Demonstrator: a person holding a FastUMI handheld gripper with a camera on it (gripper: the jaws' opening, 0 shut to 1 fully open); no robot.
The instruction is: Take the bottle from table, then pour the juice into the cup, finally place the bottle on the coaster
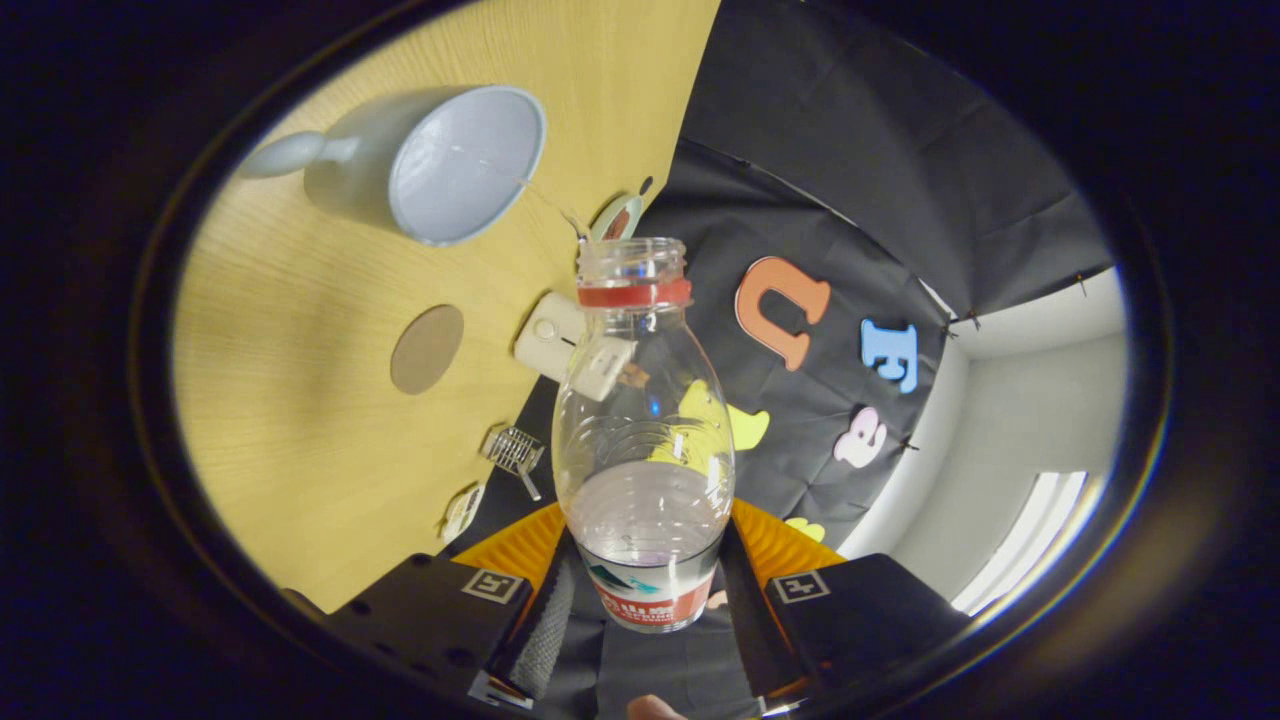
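Observation:
A clear plastic bottle (640, 440) with a red neck ring and no cap is clamped between my two fingers, which press on its labelled lower part. My gripper (645, 590) is shut on it. The whole view is rolled, so the bottle is tilted relative to the wooden table (290, 420). A little clear liquid sits in the bottle near the label. A pale blue cup (440, 165) with a handle stands on the table beyond the bottle's mouth, its opening facing me. A round brown coaster (427, 348) lies flat on the table between the cup and my fingers.
A small white device (560, 345) lies near the table's edge, just behind the bottle. A little metal clip (515, 452) and a sticker (462, 512) sit along the same edge. A round tag (615, 218) lies near the bottle's mouth. Black cloth hangs past the table.

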